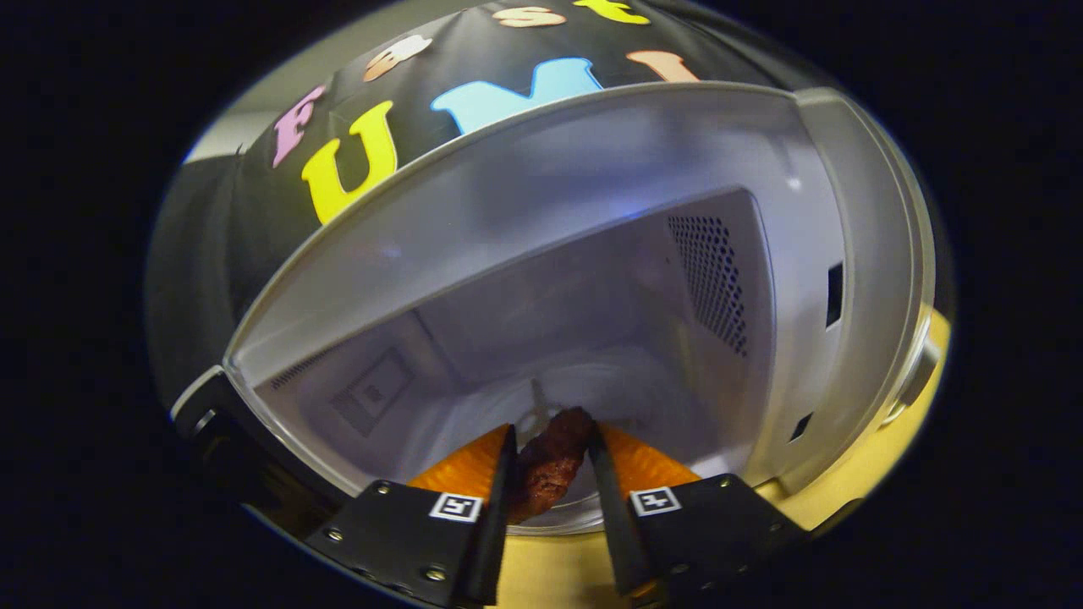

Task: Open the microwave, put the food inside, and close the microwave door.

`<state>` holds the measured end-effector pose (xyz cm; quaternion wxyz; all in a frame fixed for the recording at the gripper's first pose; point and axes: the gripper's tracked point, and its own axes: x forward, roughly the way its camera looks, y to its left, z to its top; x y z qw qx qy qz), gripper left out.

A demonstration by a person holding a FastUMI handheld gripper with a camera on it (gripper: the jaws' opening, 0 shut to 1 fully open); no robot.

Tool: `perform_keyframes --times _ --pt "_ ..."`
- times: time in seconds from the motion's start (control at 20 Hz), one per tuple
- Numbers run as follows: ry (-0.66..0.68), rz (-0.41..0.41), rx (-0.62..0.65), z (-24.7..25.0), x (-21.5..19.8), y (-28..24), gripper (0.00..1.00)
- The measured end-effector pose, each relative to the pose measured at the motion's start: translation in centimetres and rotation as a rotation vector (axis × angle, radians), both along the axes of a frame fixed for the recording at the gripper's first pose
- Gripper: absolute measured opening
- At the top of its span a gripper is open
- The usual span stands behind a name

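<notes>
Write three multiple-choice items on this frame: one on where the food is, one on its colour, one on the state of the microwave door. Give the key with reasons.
1. Where is the piece of food?
A. Between the gripper's fingers, at the mouth of the microwave
B. On the yellow tabletop beside the microwave
C. On top of the microwave

2. What colour is the food?
A. Green
B. Dark reddish brown
C. White

3. What state is the microwave door in?
A. Shut
B. Open, with the cavity exposed
C. Taken off and lying on the table

Key: 1 A, both fingers press its sides just above the glass plate. 2 B, its surface is dark brown. 3 B, the cavity walls and the vent holes are in plain sight.
</notes>
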<state>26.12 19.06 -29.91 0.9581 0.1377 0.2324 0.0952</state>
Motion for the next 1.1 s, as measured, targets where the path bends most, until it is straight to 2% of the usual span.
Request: perform_keyframes --times 0.1,0.15,0.3,0.35,0.5,0.75,1.1 --pt "-0.059 0.026 -0.080 1.4 -0.2 -0.1 0.84" --pt "-0.083 0.042 -0.112 2.3 -0.6 -0.1 0.93" --pt "-0.097 0.122 -0.150 3.5 -3.1 1.2 0.94" --pt "-0.098 0.151 -0.160 4.4 -4.5 1.5 0.99" --pt "-0.126 0.199 -0.165 7.5 -8.2 2.7 0.99" --pt "-0.188 0.275 -0.114 13.9 -15.1 5.7 0.99" --pt "-0.230 0.456 0.035 20.6 -25.3 12.4 0.99"
